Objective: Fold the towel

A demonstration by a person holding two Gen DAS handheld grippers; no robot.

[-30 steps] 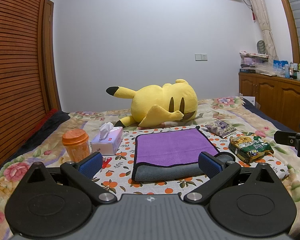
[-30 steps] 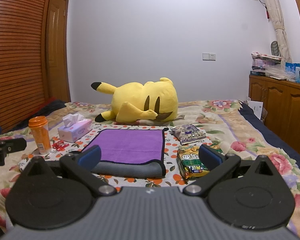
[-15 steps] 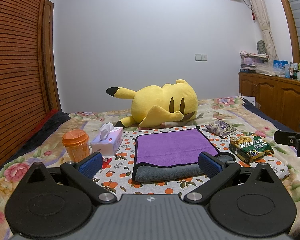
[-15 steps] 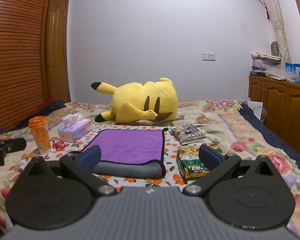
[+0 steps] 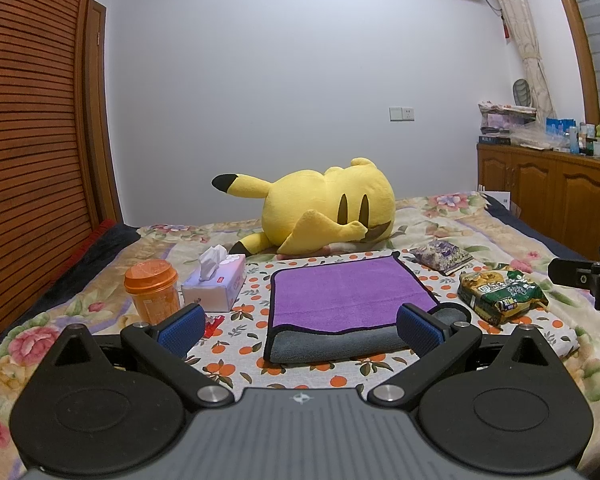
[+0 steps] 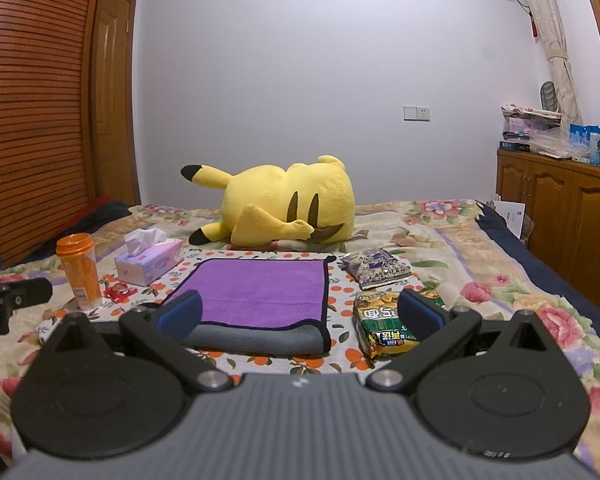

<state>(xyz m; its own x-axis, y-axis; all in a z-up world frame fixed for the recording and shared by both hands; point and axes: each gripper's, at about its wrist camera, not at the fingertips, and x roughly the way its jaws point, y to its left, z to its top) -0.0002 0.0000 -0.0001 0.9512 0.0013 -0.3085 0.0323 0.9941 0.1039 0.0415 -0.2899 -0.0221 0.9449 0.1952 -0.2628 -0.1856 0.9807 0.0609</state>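
Two grippers, left gripper [image 5: 299,327] and right gripper [image 6: 299,314], hover with fingers spread wide, holding nothing. Just ahead, between my left fingers, lies the towel [image 5: 348,294] on the bed [image 5: 80,304], purple side up over grey, its rolled fold nearest me. I judge it soft, light and limp, best pinched at its far corners. Its sides look about equal; I cannot tell a long axis.

The right finger pad [image 5: 416,329] is covering the towel [image 5: 348,292]'s near corner; the right gripper [image 5: 584,280] is getting cut off by the frame edge; bottles [image 5: 592,140] are reading too small.
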